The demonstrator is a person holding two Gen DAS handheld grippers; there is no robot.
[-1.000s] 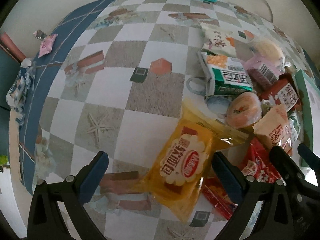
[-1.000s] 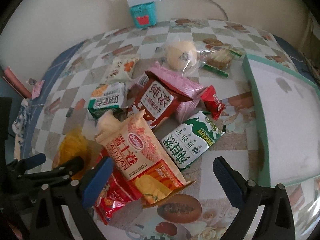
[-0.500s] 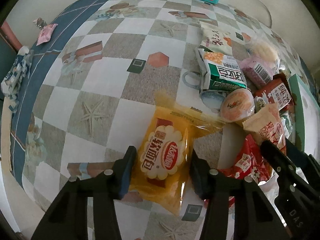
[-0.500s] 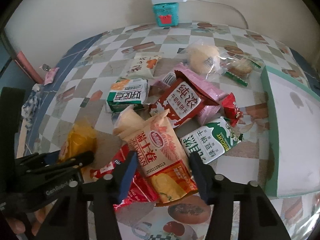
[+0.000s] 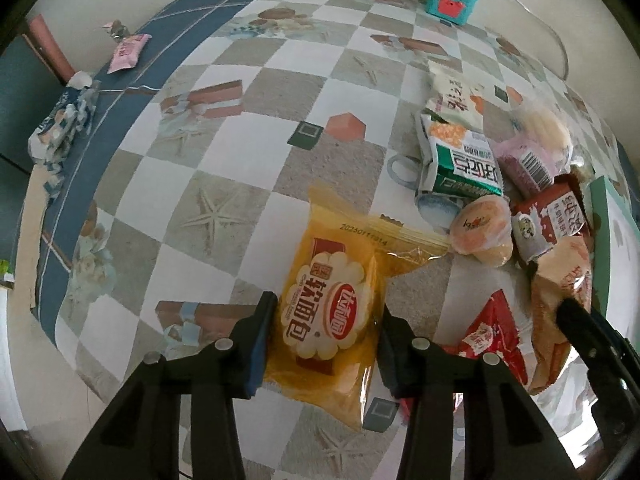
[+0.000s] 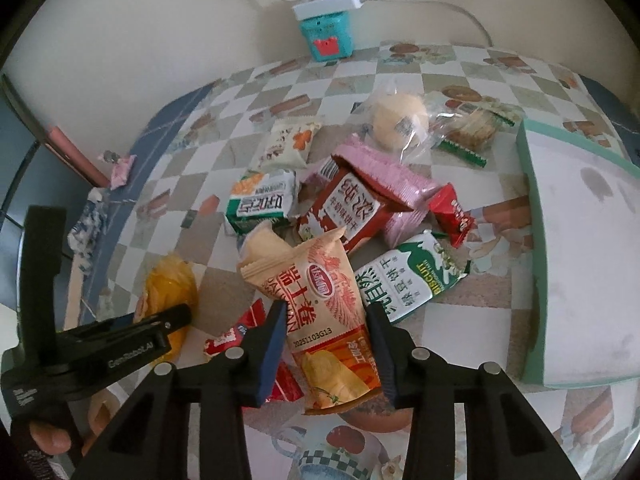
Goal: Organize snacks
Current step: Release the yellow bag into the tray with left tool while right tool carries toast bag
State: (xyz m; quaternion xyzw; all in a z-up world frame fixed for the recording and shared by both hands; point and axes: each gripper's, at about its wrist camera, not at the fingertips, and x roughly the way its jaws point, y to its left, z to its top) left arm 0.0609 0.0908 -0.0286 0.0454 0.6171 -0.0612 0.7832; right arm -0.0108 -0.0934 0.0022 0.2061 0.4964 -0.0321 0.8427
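Note:
My left gripper is shut on a yellow bread packet that lies on the checked tablecloth; its jaws press both sides of the packet. My right gripper is shut on a beige and orange egg-roll bag at the front of a snack pile. The left gripper also shows in the right wrist view, with the yellow packet under it. The pile holds a dark red bag, a pink pack, two green-and-white packs and small red packets.
A teal-rimmed white tray stands at the right. A teal box with a power strip sits against the back wall. A small pink candy lies near the table's left edge. A round bun in clear wrap lies behind the pile.
Both grippers have gone from wide open to shut: the left closed on the yellow bread packet, the right on the egg-roll bag. Both also moved forward over their packets.

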